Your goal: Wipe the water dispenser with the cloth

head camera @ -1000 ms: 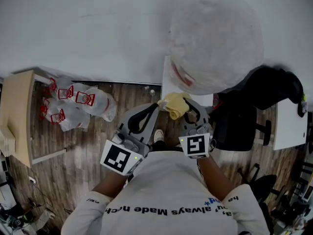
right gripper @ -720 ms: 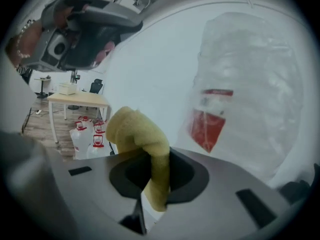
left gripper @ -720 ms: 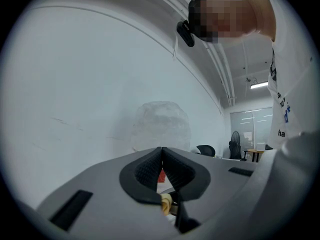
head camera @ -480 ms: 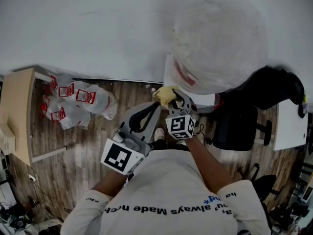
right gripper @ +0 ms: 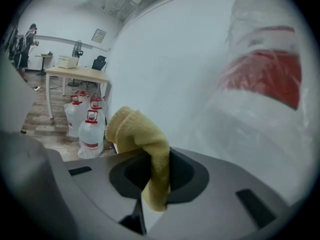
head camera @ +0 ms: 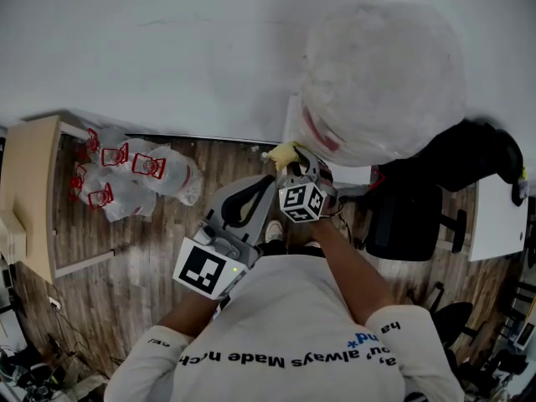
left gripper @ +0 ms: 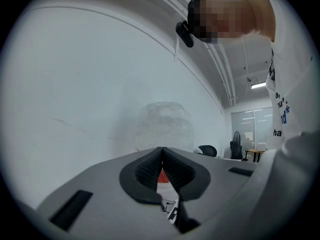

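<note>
The water dispenser (head camera: 295,132) stands white against the wall, with a plastic-wrapped bottle (head camera: 381,82) on top. My right gripper (head camera: 289,162) is shut on a yellow cloth (head camera: 282,152), which sits at the dispenser's near-left corner. In the right gripper view the cloth (right gripper: 136,132) bunches over the right gripper (right gripper: 159,160), with the dispenser's white side (right gripper: 165,69) and the bottle's red label (right gripper: 270,79) close ahead. My left gripper (head camera: 266,184) is held lower beside it, shut and empty. In the left gripper view the left gripper (left gripper: 161,155) points at the bottle (left gripper: 162,126).
Several water jugs with red caps (head camera: 126,174) lie on the wood floor at left, also seen as jugs (right gripper: 90,129) in the right gripper view. A wooden table (head camera: 29,191) stands far left. A black office chair (head camera: 410,216) and a white desk (head camera: 498,216) are to the right.
My right gripper has carried the yellow cloth leftward and up against the dispenser's corner, its marker cube turning. The left gripper has stayed still.
</note>
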A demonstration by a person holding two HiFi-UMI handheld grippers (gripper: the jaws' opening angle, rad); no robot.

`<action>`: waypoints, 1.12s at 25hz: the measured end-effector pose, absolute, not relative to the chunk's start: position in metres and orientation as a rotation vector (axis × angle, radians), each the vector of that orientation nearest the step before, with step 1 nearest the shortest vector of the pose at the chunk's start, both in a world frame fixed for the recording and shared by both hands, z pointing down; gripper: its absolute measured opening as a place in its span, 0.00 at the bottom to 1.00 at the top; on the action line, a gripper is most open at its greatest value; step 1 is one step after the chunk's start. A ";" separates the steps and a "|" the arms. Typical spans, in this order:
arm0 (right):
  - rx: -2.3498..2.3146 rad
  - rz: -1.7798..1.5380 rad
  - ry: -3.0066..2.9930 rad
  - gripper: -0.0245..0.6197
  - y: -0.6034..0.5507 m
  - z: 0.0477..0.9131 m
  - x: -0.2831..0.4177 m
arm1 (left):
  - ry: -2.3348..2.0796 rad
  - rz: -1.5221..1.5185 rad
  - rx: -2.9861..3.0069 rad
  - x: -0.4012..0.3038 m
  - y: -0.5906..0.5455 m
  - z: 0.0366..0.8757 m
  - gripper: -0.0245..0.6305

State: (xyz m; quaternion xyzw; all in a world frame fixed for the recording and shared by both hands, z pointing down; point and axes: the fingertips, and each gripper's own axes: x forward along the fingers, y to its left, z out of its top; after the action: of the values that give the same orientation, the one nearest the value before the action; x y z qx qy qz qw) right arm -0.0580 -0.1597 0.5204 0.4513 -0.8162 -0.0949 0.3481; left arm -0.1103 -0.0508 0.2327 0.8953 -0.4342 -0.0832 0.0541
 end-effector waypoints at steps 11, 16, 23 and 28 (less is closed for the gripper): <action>1.123 -0.193 -2.017 0.14 -0.182 0.571 -0.056 | -1.314 -0.243 2.709 -0.107 -0.063 0.237 0.07; 1.116 -0.161 -1.967 0.14 -0.184 0.587 -0.050 | -1.316 -0.242 2.706 -0.108 -0.065 0.237 0.07; 1.070 -0.132 -1.936 0.13 -0.187 0.601 -0.052 | -1.326 -0.237 2.701 -0.112 -0.065 0.238 0.07; 1.050 -0.118 -1.940 0.13 -0.185 0.601 -0.052 | -1.335 -0.237 2.696 -0.115 -0.060 0.237 0.07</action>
State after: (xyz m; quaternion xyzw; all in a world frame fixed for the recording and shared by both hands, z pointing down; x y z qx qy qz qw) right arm -0.0520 -0.1849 0.6014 0.4245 -0.7844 -0.0479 0.4497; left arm -0.1154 -0.0597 0.2374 0.8916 -0.4416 -0.0783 0.0618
